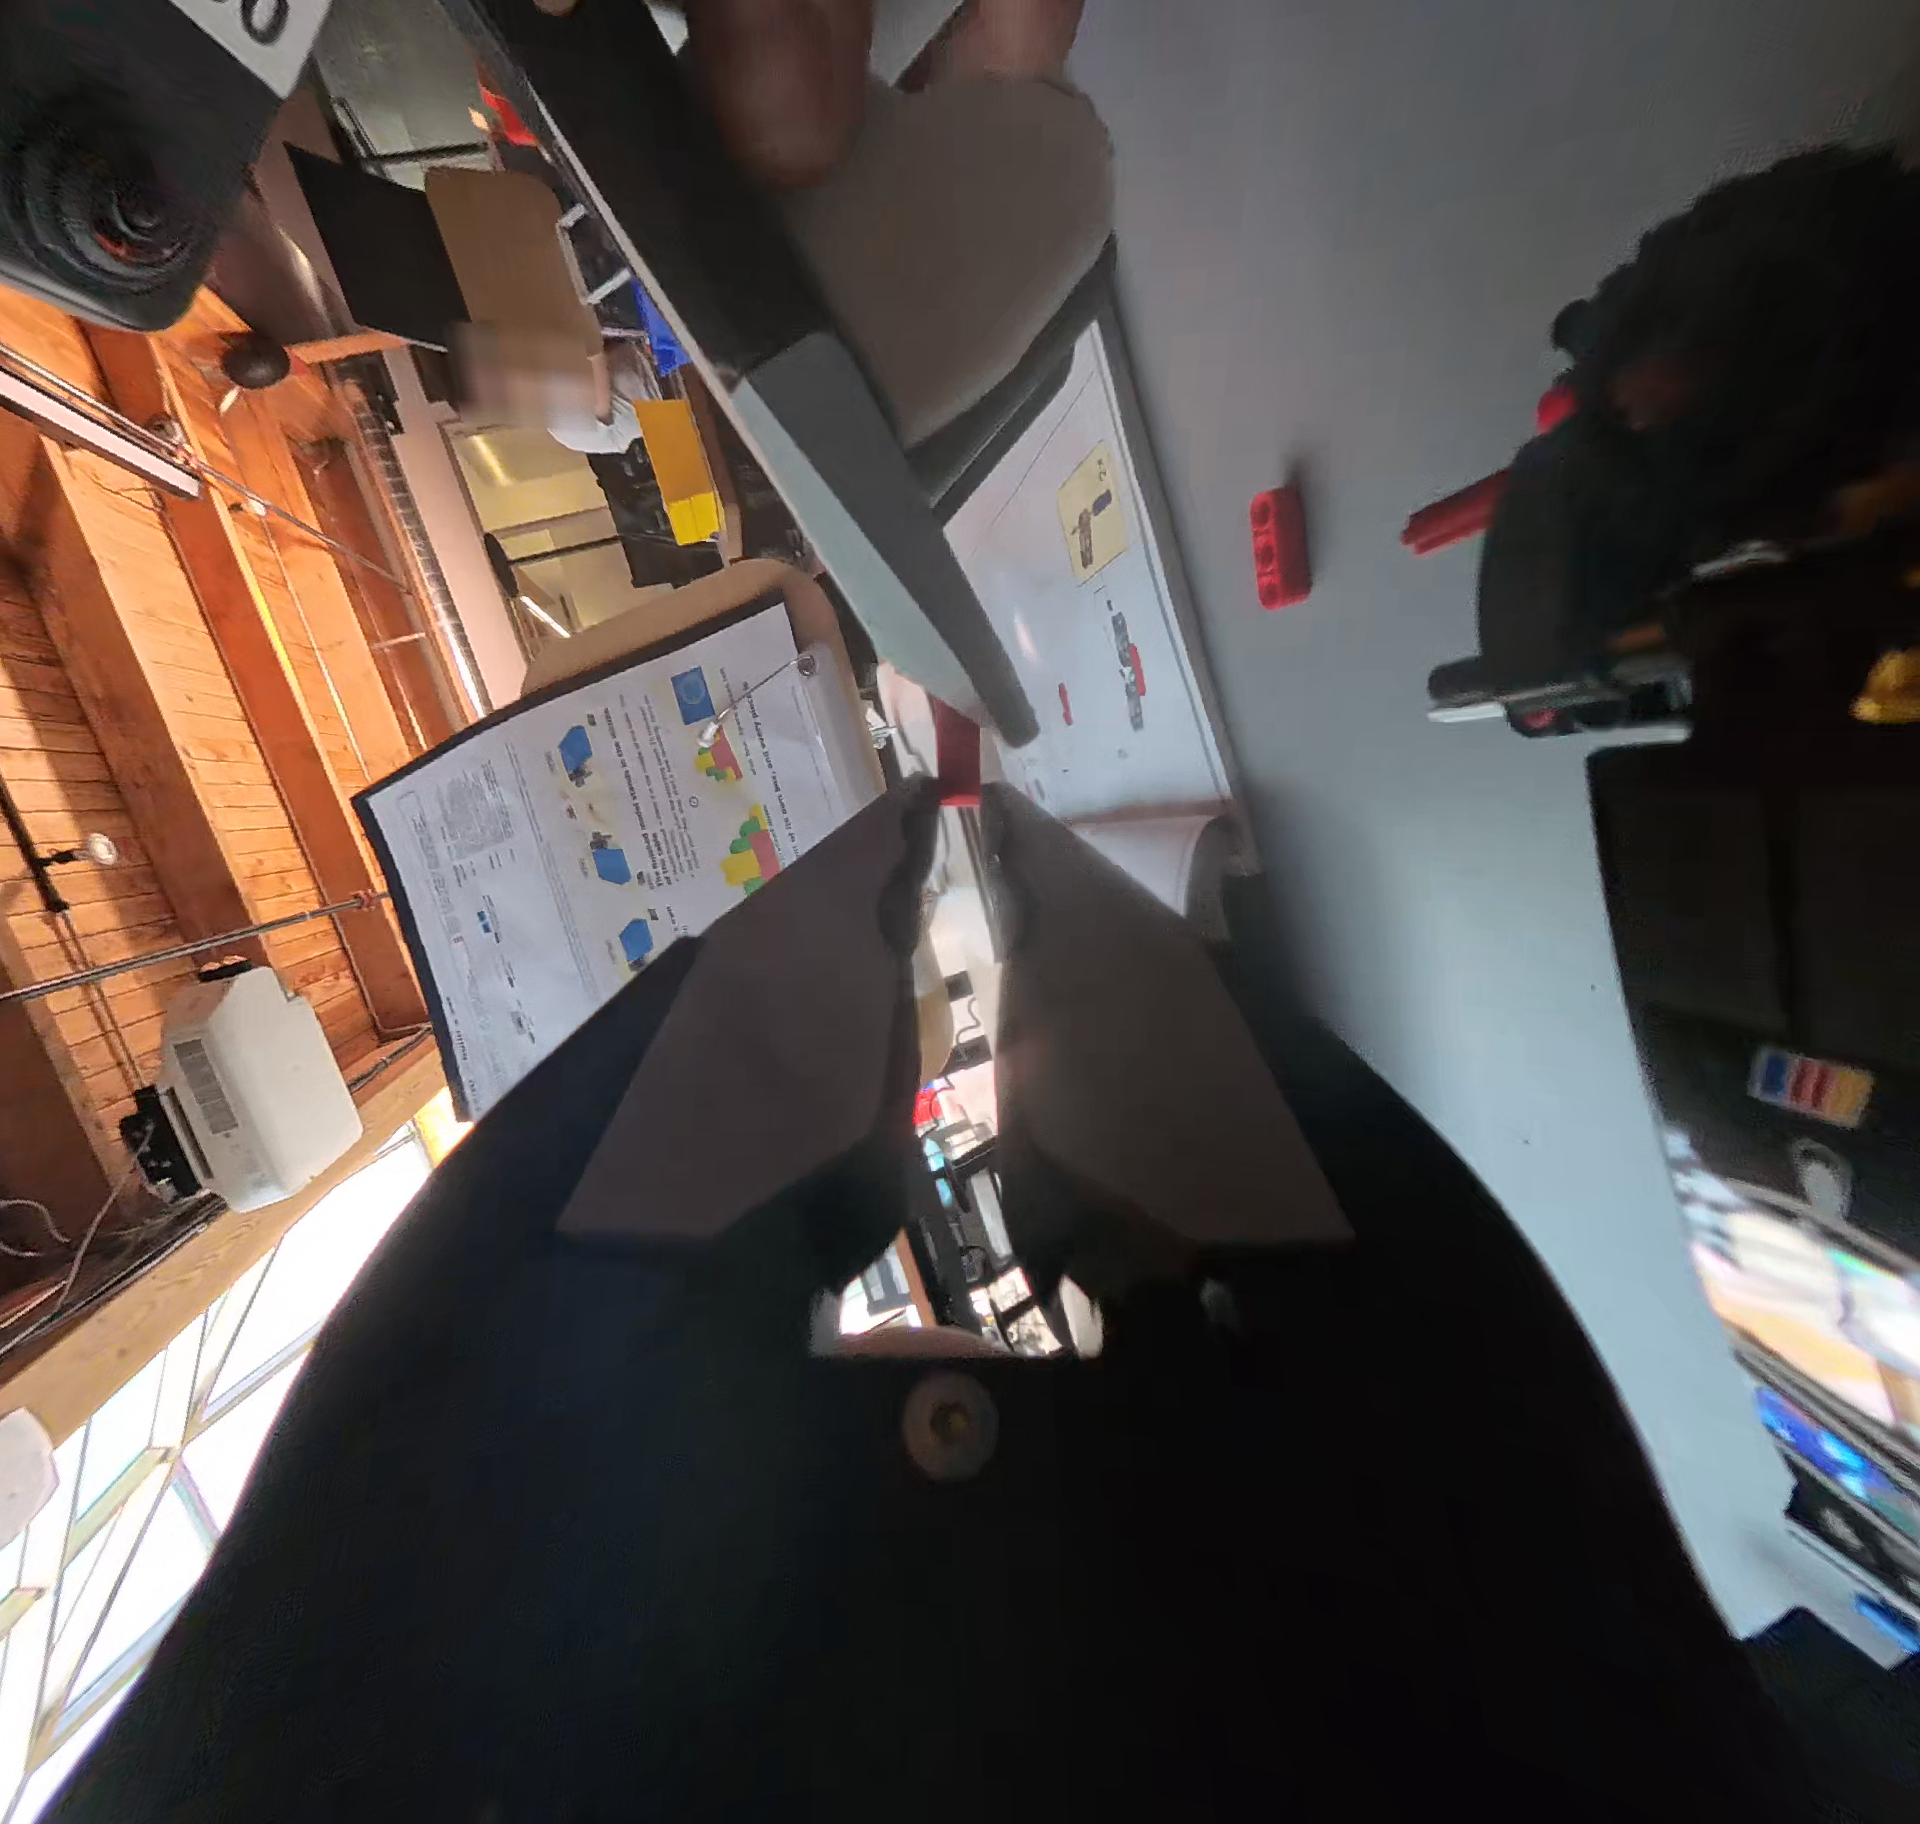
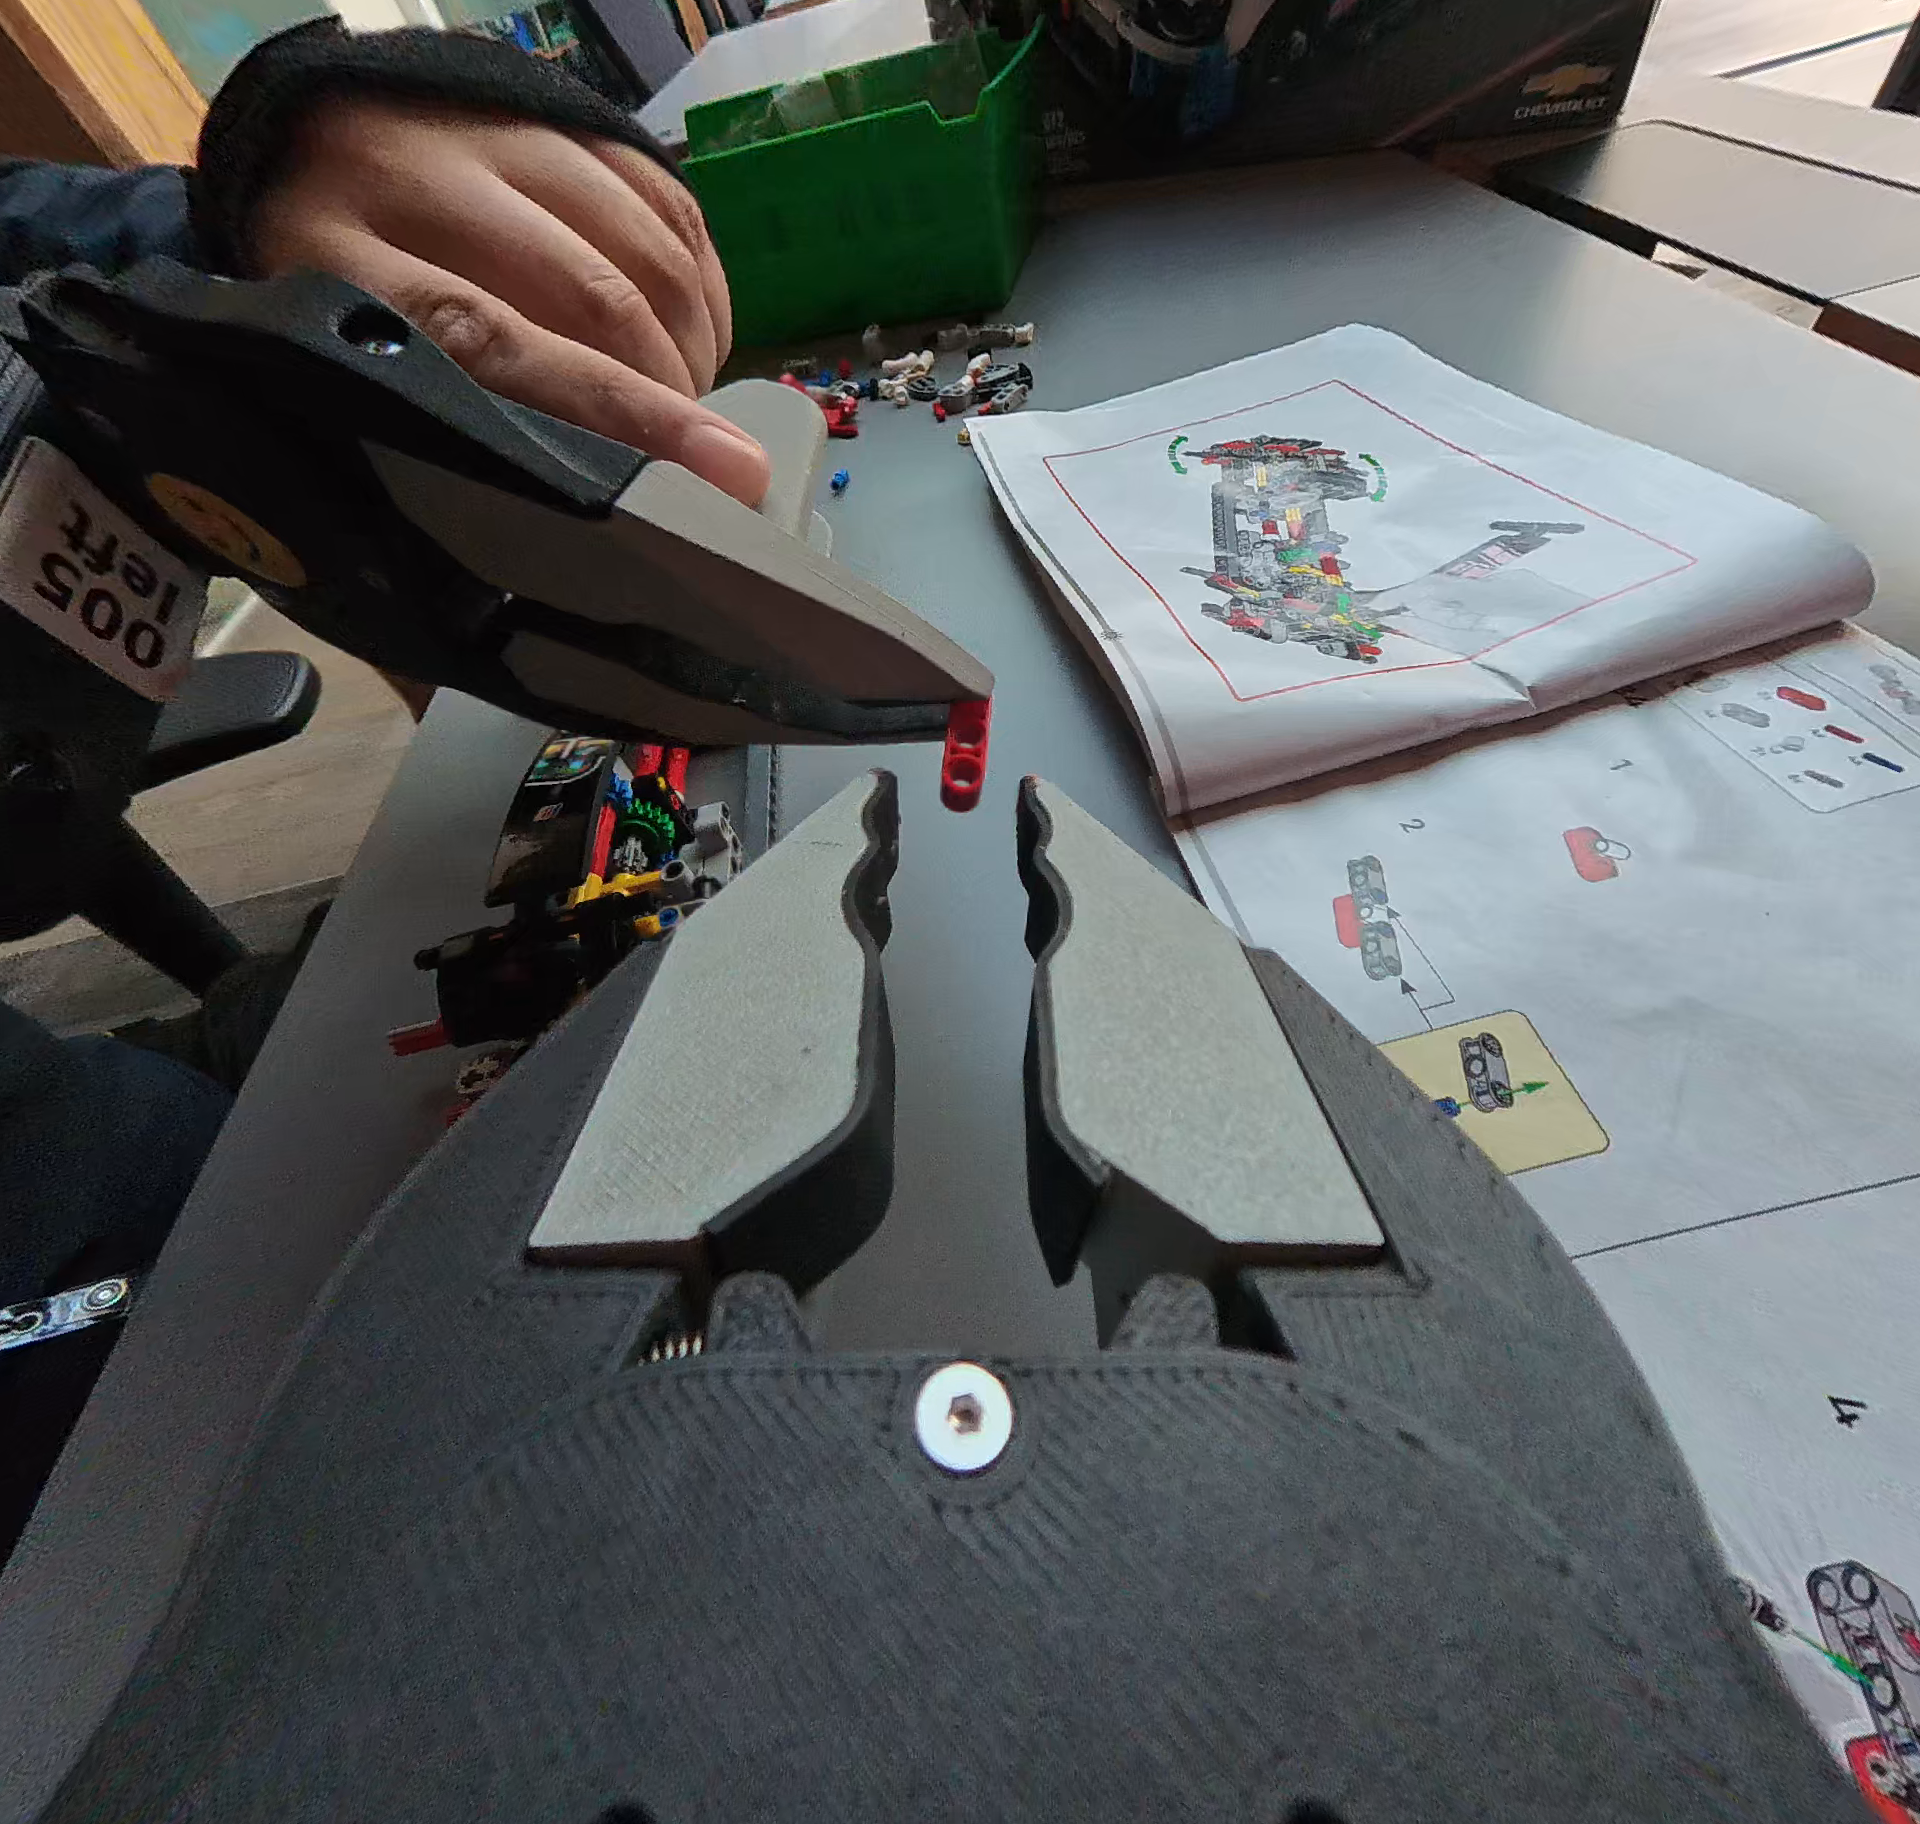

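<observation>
Red, short and holed, a beam (image 2: 966,754) hangs from the left gripper (image 2: 951,720), whose pads pinch its top end at frame centre. Only the right wrist view shows this sharply. The right gripper (image 2: 958,798) stands part open, bare, its tips flanking the beam's lower end without touching. The left wrist view adds a second red beam (image 1: 1280,548) on the grey table (image 1: 1403,839). An open manual (image 2: 1455,569) lies at right, and a half-built model (image 2: 582,870) at left is partly blocked by the gripper.
</observation>
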{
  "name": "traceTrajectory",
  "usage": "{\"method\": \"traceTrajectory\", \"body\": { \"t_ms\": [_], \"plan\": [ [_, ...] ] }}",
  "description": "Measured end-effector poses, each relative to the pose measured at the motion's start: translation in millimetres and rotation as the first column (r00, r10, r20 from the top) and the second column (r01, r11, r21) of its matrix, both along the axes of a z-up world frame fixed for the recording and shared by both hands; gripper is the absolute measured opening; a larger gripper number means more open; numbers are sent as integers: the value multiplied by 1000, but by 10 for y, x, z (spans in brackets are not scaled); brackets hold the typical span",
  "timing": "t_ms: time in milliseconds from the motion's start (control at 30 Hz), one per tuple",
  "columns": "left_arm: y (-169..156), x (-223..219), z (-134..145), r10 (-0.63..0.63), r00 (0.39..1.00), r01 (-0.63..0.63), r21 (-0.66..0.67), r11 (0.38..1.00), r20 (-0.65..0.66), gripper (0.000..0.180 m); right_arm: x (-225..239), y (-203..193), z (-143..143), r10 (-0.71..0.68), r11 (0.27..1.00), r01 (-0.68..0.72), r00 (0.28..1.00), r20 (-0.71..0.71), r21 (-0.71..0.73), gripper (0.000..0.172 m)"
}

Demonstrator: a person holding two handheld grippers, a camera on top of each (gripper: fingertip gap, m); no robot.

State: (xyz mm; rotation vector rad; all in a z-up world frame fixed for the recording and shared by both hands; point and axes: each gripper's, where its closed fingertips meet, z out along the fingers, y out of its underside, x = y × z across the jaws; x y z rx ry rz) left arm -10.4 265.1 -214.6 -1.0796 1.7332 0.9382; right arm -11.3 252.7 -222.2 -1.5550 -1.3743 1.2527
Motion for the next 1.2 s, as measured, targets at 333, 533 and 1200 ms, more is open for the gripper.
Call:
{"method": "traceTrajectory", "body": {
  "t_ms": [333, 533, 1200],
  "plan": [
    [1, 26, -110, 28, 999, -27, -44, 999, 25, 4, 22, 73, -53, -35, 995, 30, 998, 53, 92, 5],
    [-34, -271, 200, 218, 935, -154, -233, 960, 280, 28, 296, 394, -327, -144, 977, 98, 959, 243, 191, 5],
    [-762, -2715, -12, 774, 329, -474, -614, 631, 542, 31, 424, 243, -730, -41, 982, -47, 895, 445, 183, 5]
  ]
}}
